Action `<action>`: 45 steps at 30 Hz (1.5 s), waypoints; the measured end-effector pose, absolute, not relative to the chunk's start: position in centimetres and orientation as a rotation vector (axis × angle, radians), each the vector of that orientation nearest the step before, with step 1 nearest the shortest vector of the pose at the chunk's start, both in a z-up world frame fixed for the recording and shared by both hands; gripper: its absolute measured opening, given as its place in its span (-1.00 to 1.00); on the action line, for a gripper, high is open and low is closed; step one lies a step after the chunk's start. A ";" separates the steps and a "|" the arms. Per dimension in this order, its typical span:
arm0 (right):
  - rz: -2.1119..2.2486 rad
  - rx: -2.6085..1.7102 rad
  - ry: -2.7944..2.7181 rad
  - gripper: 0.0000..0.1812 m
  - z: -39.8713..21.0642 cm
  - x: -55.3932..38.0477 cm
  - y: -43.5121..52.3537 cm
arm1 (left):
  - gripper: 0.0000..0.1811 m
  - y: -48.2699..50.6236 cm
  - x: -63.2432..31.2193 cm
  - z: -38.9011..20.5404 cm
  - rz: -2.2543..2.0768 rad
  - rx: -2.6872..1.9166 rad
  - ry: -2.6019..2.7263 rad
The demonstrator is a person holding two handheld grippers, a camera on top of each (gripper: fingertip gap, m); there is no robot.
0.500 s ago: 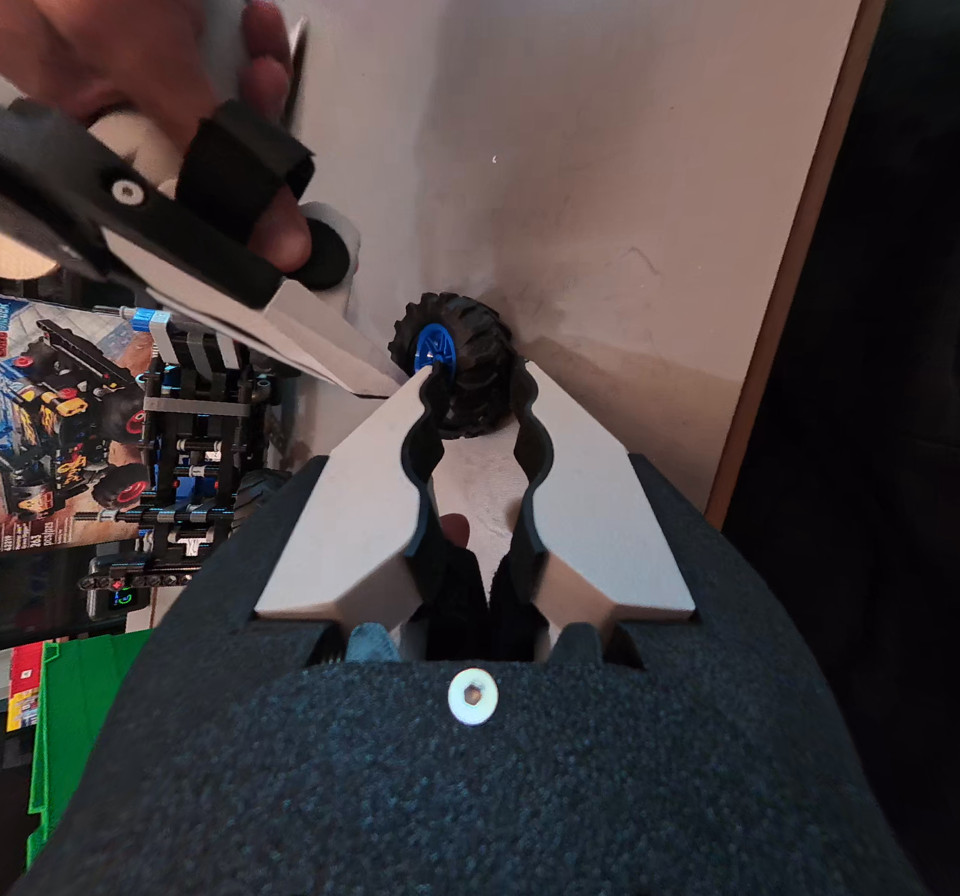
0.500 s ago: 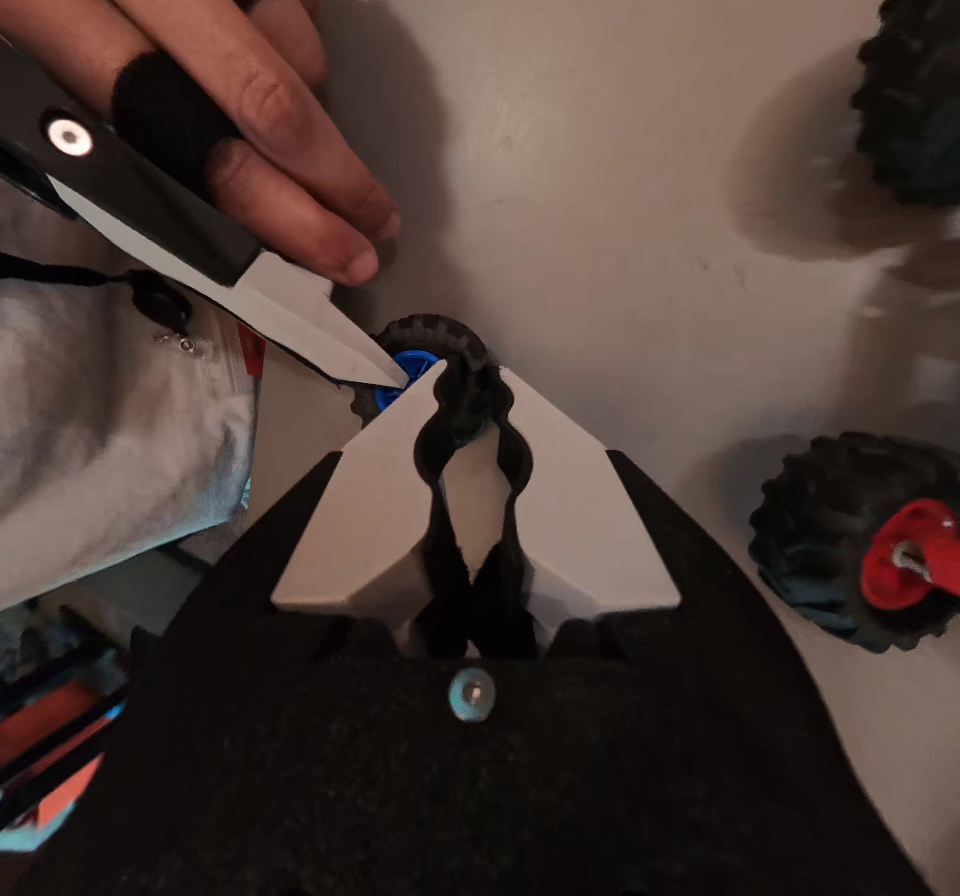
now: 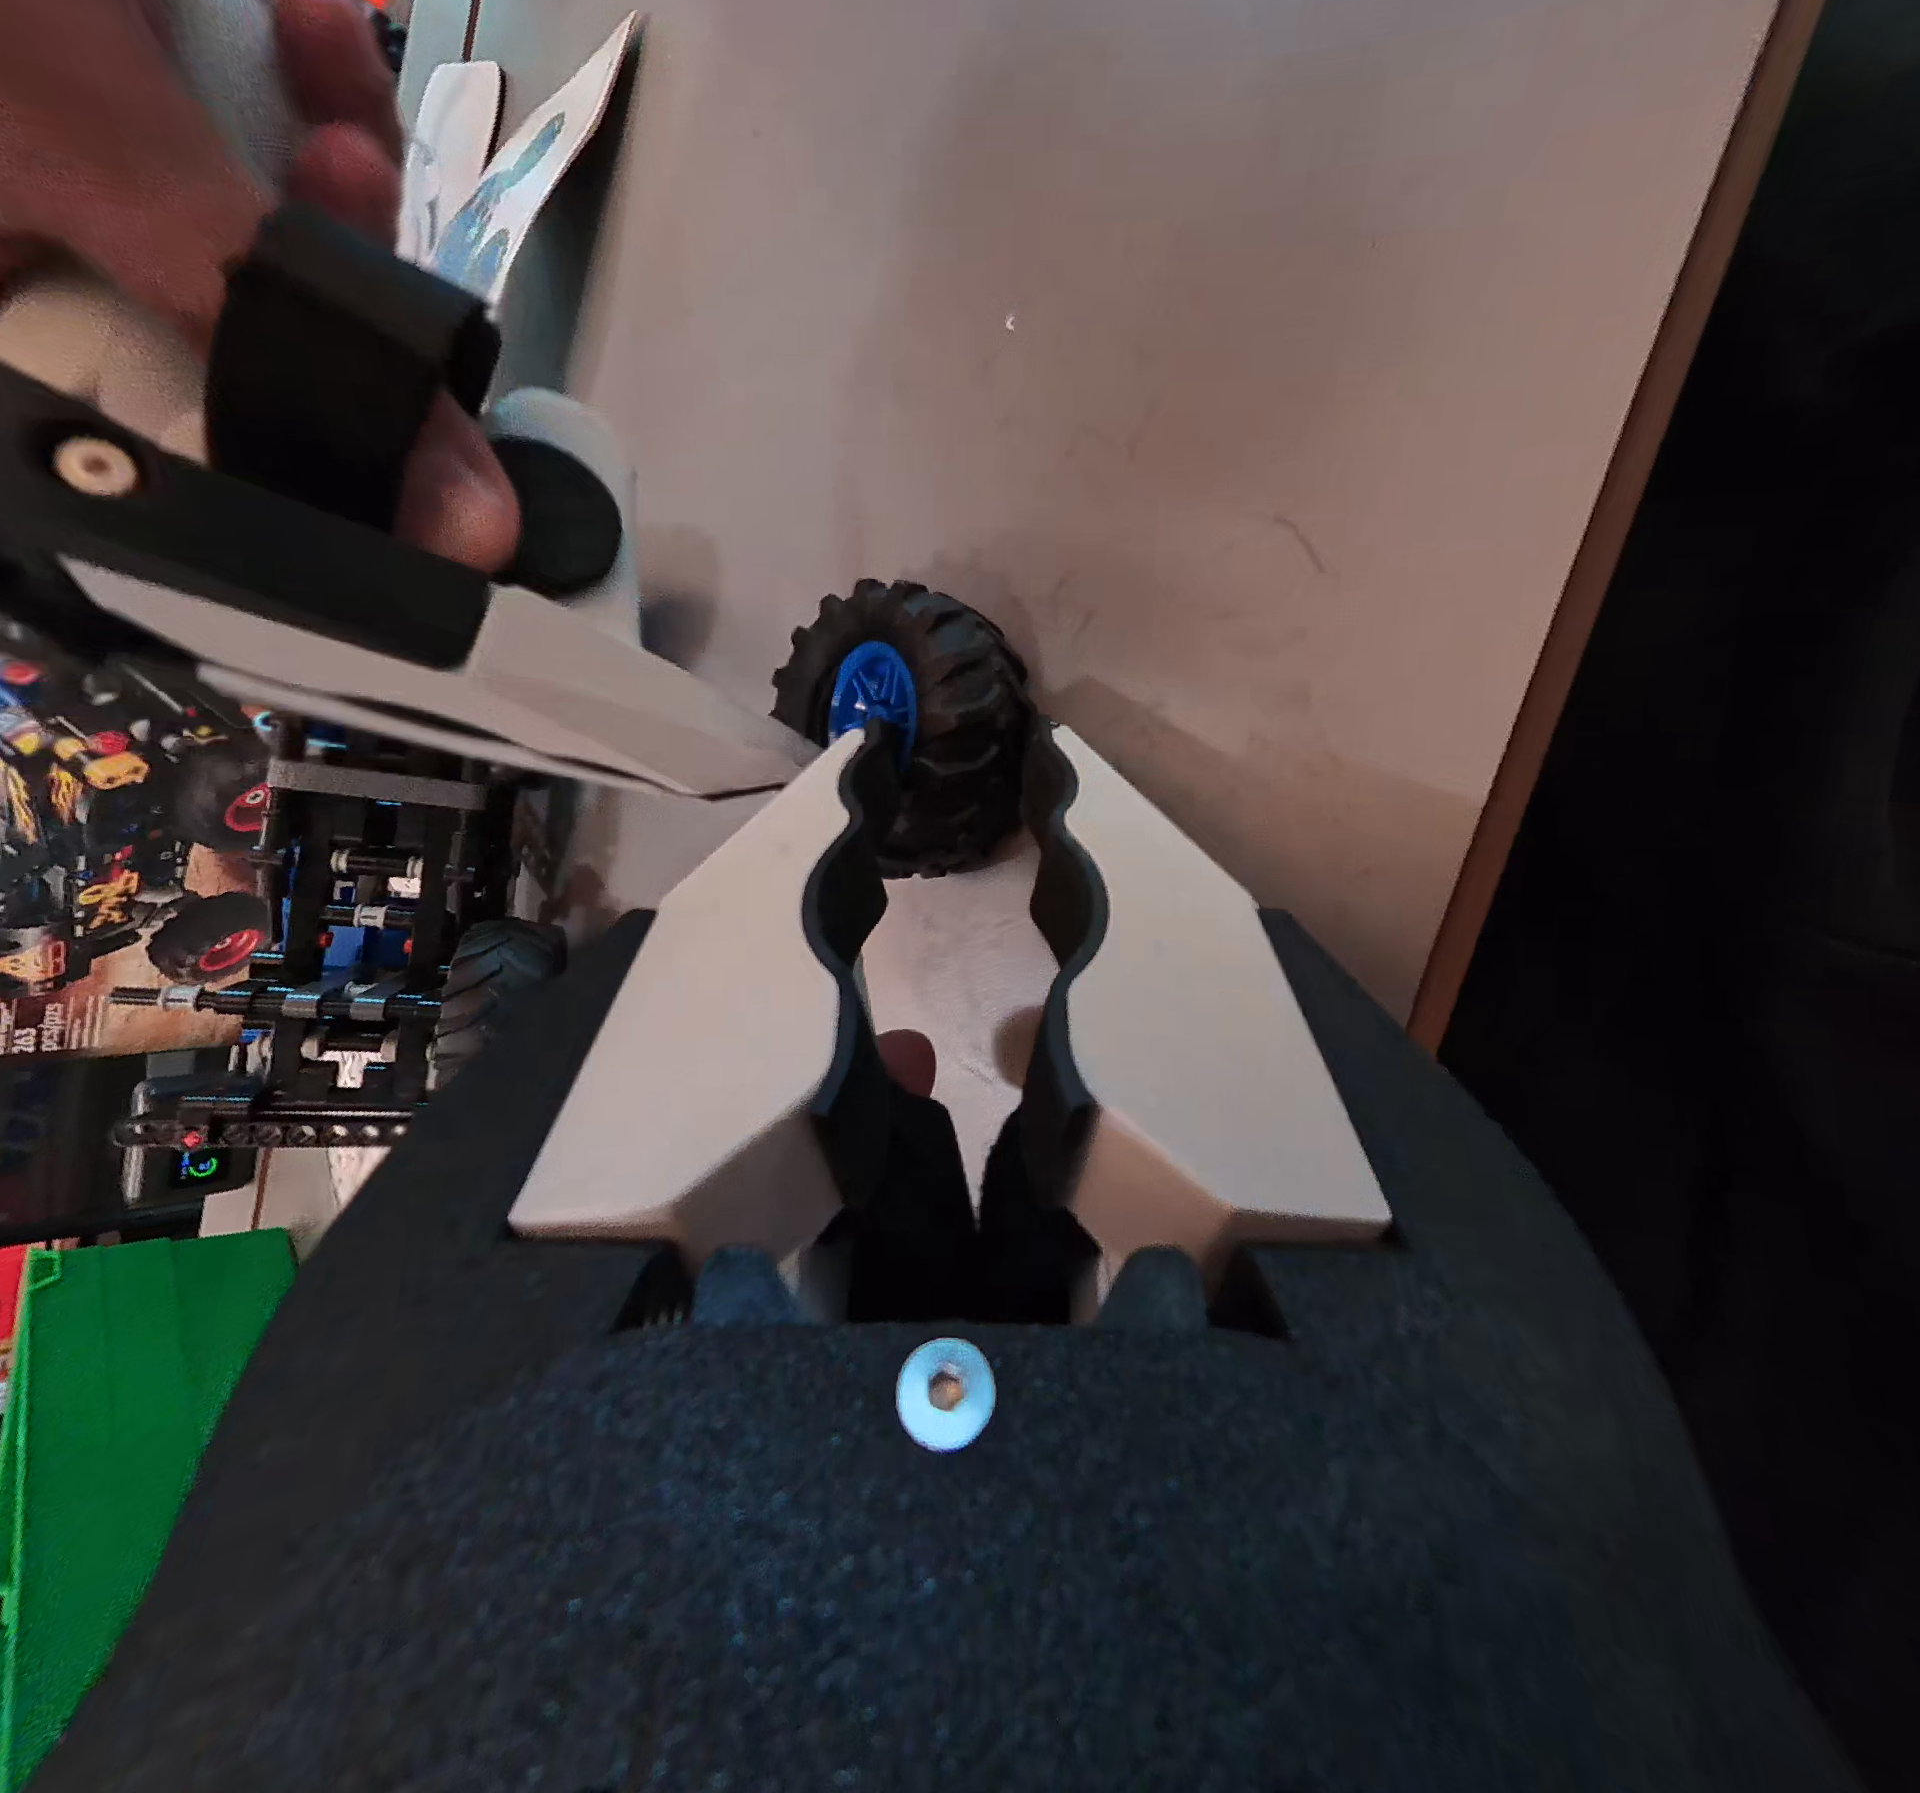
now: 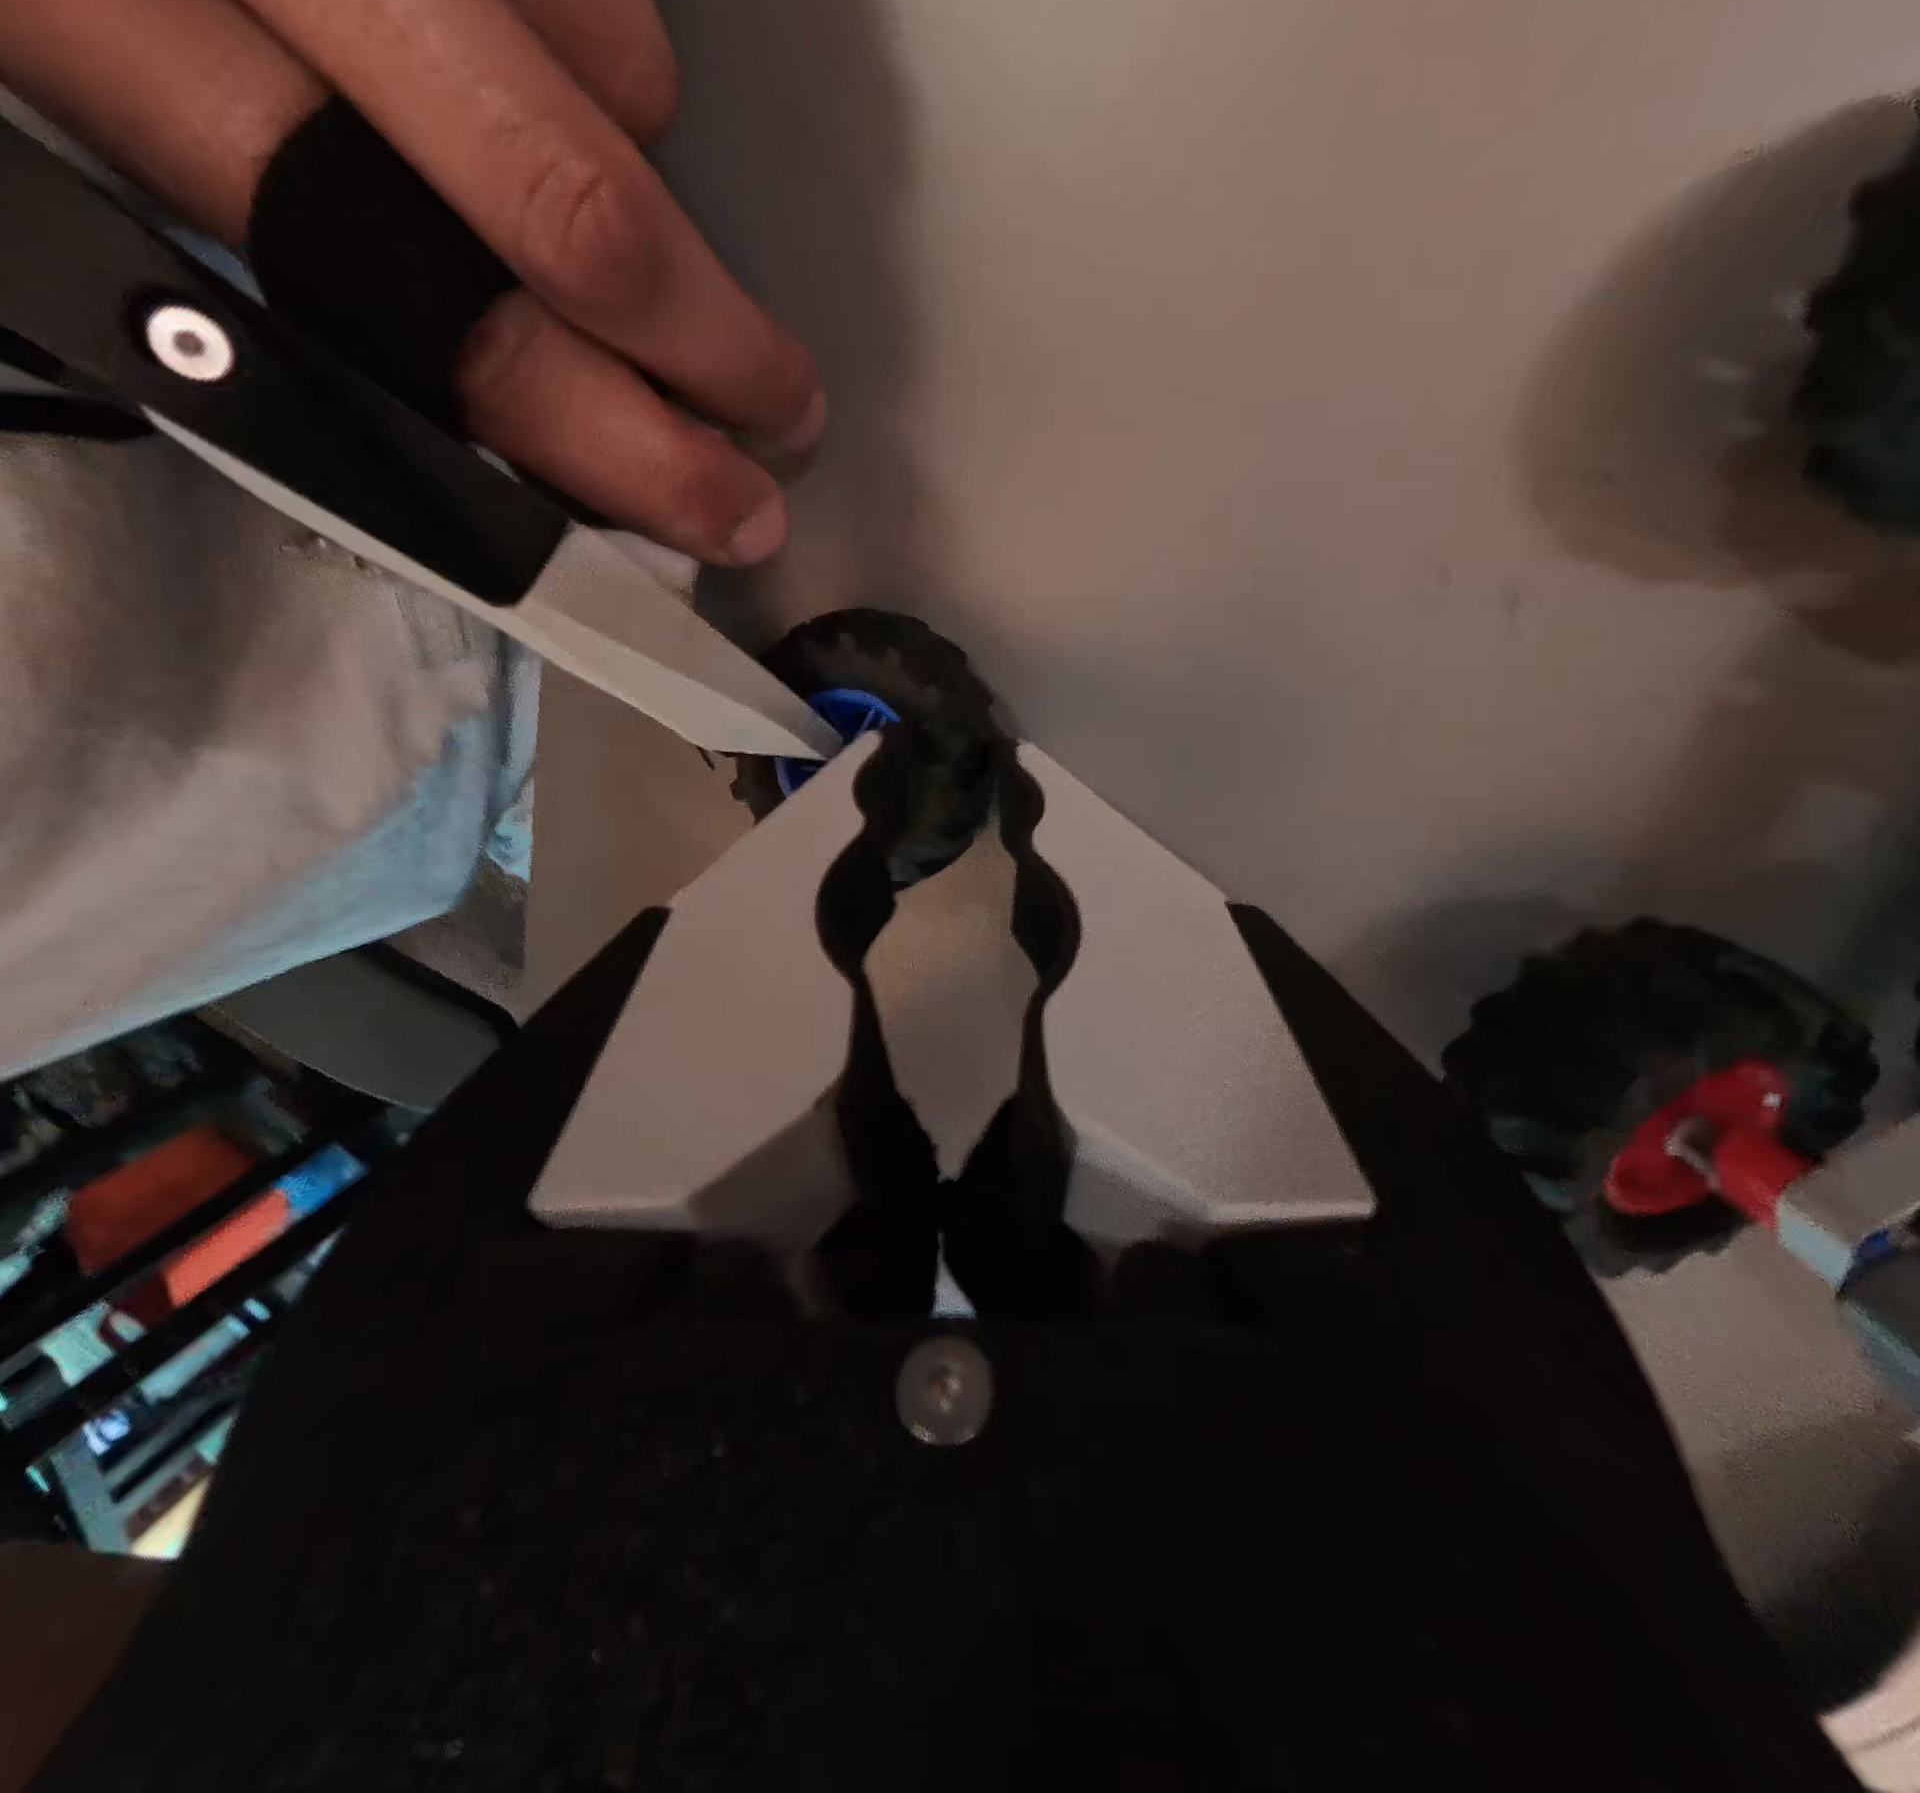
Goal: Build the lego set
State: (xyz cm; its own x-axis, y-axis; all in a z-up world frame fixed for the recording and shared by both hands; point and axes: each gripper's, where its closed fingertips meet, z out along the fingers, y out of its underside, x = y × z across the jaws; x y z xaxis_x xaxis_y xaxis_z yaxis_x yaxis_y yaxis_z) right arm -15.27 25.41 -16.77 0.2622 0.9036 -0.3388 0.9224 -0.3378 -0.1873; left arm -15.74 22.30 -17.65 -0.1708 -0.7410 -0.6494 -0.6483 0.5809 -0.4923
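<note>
Left gripper (image 3: 951, 756) clamps the black tyre (image 3: 940, 704) across its tread, blue hub (image 3: 871, 689) facing left, low over the white table (image 3: 1195, 237). Right gripper (image 4: 940, 756) likewise closes on the same tyre from the other side; the far gripper's fingertip (image 4: 727, 704) presses at the hub in each wrist view. Likely step: seating hub in tyre. Risk: opposed squeezing deforms the rubber, so the hub may pop out or the wheel may twist free. Beyond, the chassis (image 3: 332, 964) and box (image 3: 94, 850) crowd the left; red-hubbed wheels (image 4: 1683, 1109) lie near on the right. The table edge (image 3: 1621, 496) runs close behind, limiting room.
</note>
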 end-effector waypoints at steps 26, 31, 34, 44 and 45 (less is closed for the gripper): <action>-1.045 2.981 1.292 -0.88 -17.1 -14.2 25.8 | -0.75 22.8 -15.6 -17.6 -0.092 -1.122 1.878; -0.893 2.954 1.307 -0.89 -17.4 -14.1 25.9 | -0.75 22.9 -15.6 -17.6 -0.060 -1.097 1.882; -0.784 2.903 1.363 -0.89 -17.5 -14.0 25.9 | -0.75 22.9 -15.6 -17.6 -0.042 -1.081 1.885; -1.130 2.703 1.344 -0.85 -16.6 -13.7 25.4 | -0.75 22.8 -15.6 -17.7 -0.077 -1.081 1.887; -1.155 2.706 1.333 -0.87 -16.6 -13.8 25.4 | -0.74 22.8 -15.6 -17.7 -0.077 -1.072 1.893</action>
